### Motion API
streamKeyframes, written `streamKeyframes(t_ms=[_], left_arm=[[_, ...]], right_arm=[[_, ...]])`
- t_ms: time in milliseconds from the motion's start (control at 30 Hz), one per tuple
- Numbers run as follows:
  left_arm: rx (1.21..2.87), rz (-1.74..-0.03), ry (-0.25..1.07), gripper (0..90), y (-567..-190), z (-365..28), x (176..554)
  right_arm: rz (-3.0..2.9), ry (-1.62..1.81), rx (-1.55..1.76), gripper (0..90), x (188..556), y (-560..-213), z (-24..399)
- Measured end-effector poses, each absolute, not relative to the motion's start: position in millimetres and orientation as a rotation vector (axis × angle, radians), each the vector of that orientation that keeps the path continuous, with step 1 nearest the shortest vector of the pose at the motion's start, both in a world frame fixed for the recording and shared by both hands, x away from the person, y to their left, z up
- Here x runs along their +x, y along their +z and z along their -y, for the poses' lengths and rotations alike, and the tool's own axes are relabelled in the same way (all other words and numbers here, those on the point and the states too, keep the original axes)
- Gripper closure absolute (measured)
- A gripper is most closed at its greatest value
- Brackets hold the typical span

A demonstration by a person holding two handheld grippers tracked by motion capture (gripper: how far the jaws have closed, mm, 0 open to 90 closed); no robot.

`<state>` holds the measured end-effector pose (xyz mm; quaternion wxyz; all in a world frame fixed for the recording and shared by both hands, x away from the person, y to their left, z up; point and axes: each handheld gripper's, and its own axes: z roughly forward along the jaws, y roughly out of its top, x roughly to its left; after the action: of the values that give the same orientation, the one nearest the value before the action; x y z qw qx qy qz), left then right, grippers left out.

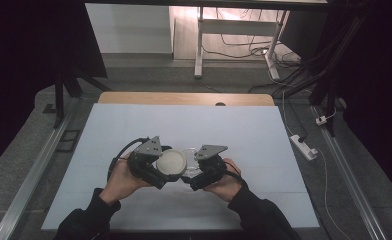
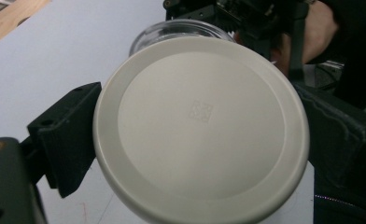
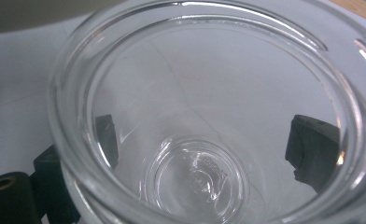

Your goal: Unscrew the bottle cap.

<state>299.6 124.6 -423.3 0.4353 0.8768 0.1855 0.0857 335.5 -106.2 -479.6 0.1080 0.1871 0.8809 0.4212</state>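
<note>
Fitting lid (image 2: pixel 200 128) to jar (image 3: pixel 209 116) | left gripper (image 1: pixel 151 165) clamps lid, just left of jar | right gripper (image 1: pixel 204 172) clamps jar above table (image 1: pixel 134 125) | keep lid level, centre over mouth.

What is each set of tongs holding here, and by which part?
Left tongs clamp the round off-white plastic lid by its rim; right tongs grip the clear glass jar around its body.
</note>
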Motion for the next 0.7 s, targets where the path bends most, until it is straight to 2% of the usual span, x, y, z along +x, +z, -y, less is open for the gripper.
streamKeyframes(t_ms=[700], left_arm=[[2.17, -0.423, 0.189, 7.9, -437, -125, 286]], right_arm=[[-2.538, 1.209, 0.643, 6.4, 367, -479, 111]])
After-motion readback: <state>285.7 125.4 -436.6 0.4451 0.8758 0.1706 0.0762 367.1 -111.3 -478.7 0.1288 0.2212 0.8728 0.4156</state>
